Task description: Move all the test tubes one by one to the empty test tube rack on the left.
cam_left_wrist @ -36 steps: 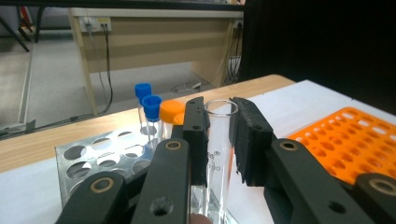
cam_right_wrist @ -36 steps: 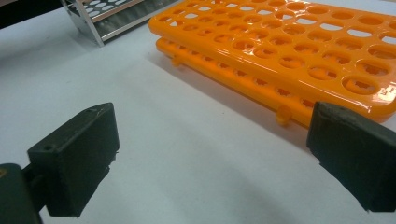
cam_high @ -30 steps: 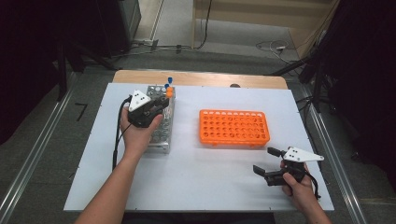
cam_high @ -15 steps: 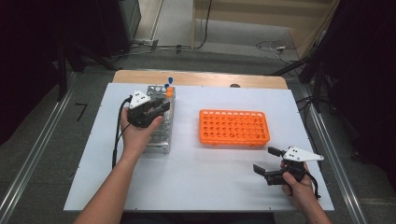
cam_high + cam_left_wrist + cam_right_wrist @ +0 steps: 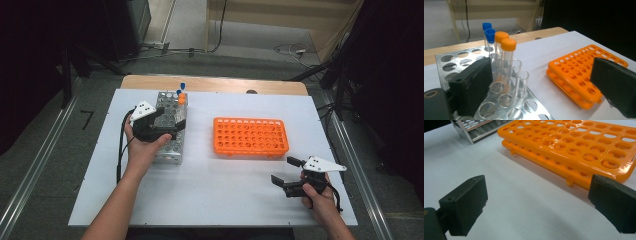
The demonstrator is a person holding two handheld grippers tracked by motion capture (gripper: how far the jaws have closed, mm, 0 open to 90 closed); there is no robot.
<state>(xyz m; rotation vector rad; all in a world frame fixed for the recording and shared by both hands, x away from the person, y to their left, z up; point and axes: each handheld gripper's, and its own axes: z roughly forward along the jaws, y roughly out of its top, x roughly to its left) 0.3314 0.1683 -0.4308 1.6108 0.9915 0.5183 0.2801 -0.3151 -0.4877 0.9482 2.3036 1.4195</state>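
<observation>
The metal tube rack is standing on the white table, left of the orange tube rack, and the left hand is working over it. At its far end are standing capped tubes: two with blue caps and two with orange caps, and just in front of those, two clear uncapped tubes are sitting in their holes. The person's left forearm is reaching up from the near edge of the table, with the left hand wrapped around the gripper body and lying over the near part of the metal rack. The left tongs are pointing toward the orange rack; in the left gripper view their jaws are standing wide apart, having just been opening, with the tubes showing between them farther off and nothing pressing on either pad.

The right hand is resting near the table's near right corner, nearer the person than the orange rack and apart from it. The right tongs are pointing left across the table, and the right gripper view shows them gaping wide over bare white table, gripping nothing, with the orange rack's edge lying beyond them.
</observation>
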